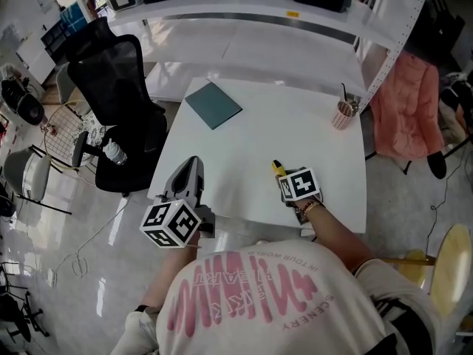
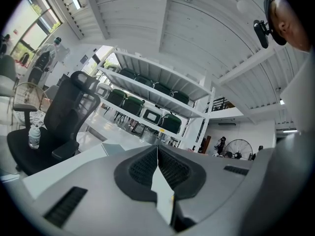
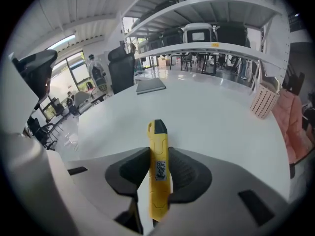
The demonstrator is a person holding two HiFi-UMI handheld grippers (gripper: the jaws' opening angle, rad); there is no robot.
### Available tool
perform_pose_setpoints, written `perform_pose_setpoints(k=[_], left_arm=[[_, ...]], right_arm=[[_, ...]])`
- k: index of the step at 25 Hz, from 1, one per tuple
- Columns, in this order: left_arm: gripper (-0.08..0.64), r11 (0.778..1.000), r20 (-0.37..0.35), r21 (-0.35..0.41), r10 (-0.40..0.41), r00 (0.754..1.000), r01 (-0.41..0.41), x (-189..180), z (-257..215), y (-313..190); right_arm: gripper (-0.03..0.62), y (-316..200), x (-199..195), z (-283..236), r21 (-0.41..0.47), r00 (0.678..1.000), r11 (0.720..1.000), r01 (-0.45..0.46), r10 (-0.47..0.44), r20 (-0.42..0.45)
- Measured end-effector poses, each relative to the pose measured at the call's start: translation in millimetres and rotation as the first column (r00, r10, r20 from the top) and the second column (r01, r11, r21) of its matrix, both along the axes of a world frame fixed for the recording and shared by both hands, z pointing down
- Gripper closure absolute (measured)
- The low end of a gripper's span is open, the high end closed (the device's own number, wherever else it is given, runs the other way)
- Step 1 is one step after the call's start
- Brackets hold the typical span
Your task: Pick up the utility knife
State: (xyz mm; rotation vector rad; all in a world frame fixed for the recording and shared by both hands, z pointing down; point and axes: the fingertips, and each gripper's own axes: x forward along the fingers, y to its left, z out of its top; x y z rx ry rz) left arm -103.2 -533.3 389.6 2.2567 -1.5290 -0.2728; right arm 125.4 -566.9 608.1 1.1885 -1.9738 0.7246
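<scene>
Now | right claw (image 3: 158, 156) grips utility knife (image 3: 157, 134) | left claw (image 2: 157, 157) closed | pink cup (image 1: 343, 115) holds dark stick (image 1: 344, 92)

One surface (image 1: 251, 146) carries one teal notebook (image 1: 213, 104) near its far left corner and one pink cup (image 1: 344, 114) at its far right corner. One yellow utility knife (image 3: 158, 171). One black office chair (image 1: 111, 80), with one bottle (image 1: 114, 152) on its seat.

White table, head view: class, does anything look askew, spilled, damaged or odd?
Nothing is spilled or damaged. Only the teal book lies at an angle to the white table's edges. The pink holder stands upright; the utility knife sits straight in the right hand-held gripper.
</scene>
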Motion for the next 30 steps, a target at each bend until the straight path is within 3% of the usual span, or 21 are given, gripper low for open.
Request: perform_pose_setpoints(k=[11,22,30], left_arm=[[0.535,0.999,-0.002,0.016,0.05,0.999,-0.05,17.8,-5.7,2.7],[0.535,0.995,-0.003,0.037,0.092,0.996,-0.092,32.3,-12.0,13.7],[0.535,0.992,-0.001,0.065,0.112,0.994,-0.111,43.6,-20.2,17.8]], right_arm=[[0.462,-6.7,16.0,-53.9,0.167,0.987,0.978,-0.128,0.109,0.122],[0.46,-6.6,17.0,-123.3,0.308,0.968,0.934,-0.182,0.115,0.225],[0.46,0.1,24.4,-181.4,0.402,0.946,0.886,-0.234,0.111,0.305]])
